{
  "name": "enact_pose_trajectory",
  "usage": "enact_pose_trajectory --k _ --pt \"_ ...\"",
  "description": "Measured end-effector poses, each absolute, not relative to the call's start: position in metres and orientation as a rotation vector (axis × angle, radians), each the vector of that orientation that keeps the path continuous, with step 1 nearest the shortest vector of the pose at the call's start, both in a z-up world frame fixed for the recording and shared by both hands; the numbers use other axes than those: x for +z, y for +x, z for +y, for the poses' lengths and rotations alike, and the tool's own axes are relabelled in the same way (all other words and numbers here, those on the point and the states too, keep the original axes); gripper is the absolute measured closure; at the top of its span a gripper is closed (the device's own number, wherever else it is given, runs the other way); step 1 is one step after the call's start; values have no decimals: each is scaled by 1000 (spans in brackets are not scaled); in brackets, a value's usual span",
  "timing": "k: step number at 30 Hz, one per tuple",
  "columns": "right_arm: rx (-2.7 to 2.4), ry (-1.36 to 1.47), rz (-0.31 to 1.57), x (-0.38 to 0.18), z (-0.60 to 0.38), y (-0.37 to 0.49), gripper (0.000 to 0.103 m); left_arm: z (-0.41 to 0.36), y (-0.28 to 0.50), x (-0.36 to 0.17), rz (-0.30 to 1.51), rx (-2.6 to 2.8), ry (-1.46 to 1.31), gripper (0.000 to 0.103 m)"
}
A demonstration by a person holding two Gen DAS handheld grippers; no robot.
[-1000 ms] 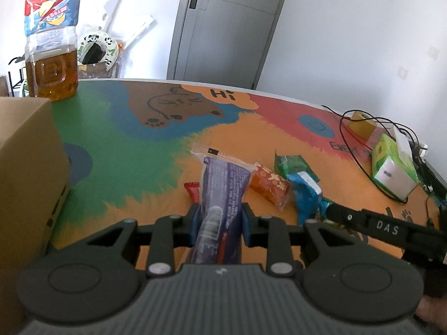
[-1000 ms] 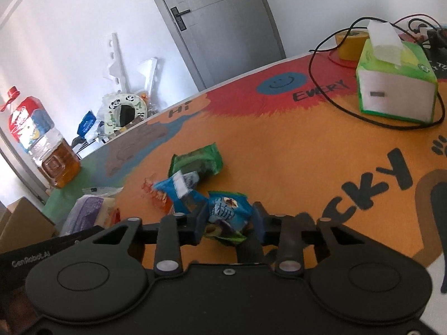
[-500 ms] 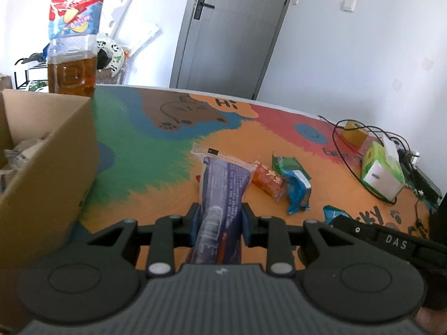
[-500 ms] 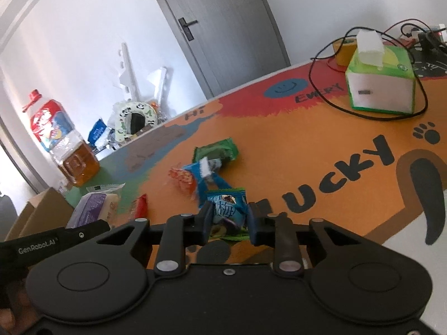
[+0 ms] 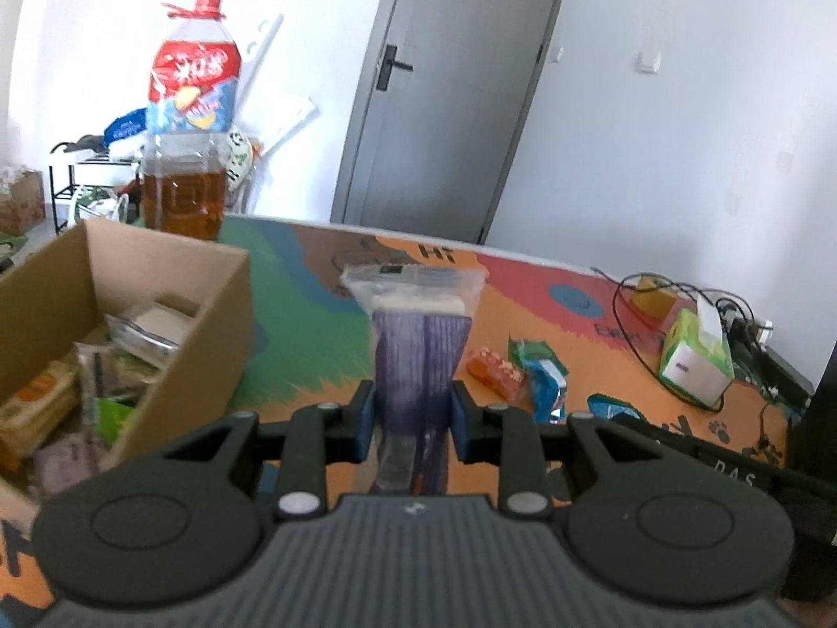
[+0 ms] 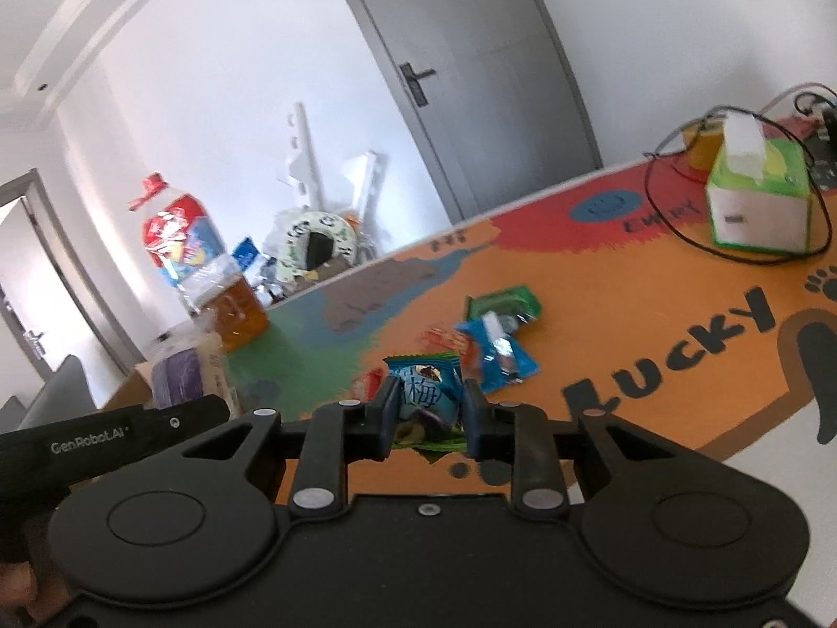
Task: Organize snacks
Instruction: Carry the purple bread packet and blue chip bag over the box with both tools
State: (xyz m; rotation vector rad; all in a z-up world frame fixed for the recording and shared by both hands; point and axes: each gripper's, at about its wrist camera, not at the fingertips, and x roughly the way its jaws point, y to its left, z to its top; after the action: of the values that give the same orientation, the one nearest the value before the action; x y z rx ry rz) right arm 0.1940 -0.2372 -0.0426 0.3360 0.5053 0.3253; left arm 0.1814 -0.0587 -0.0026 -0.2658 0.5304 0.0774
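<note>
My left gripper (image 5: 413, 408) is shut on a purple snack packet (image 5: 418, 345), held upright above the colourful table mat (image 5: 314, 356). Just to its left stands an open cardboard box (image 5: 172, 345) with several packets inside. My right gripper (image 6: 426, 408) is shut on a blue-green plum candy packet (image 6: 426, 387), lifted off the mat. On the mat lie a green packet (image 6: 502, 306), a blue packet (image 6: 497, 356), an orange packet (image 5: 494, 369) and a small red one (image 6: 371, 384). The right wrist view also shows the purple packet (image 6: 178, 382) at its left.
A large oil bottle (image 5: 188, 157) stands behind the box at the table's far edge. A green-and-white tissue box (image 5: 693, 361) and looped black cables (image 5: 628, 314) sit at the right end. A grey door (image 5: 444, 94) is beyond the table.
Both grippers have risen with their packets. The left one has moved towards the cardboard box, whose inside now shows. The right jaws tightened on the blue-green packet and lifted it off the mat.
</note>
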Motion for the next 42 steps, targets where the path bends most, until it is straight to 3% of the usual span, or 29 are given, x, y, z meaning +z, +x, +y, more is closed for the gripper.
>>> enact_pose_trajectory --k 33,42 --pt "534 248 404 16 -133 170 77 55 102 77 323 213 -364 79" --pt "589 217 407 23 -95 162 77 86 83 74 363 268 -378 79"
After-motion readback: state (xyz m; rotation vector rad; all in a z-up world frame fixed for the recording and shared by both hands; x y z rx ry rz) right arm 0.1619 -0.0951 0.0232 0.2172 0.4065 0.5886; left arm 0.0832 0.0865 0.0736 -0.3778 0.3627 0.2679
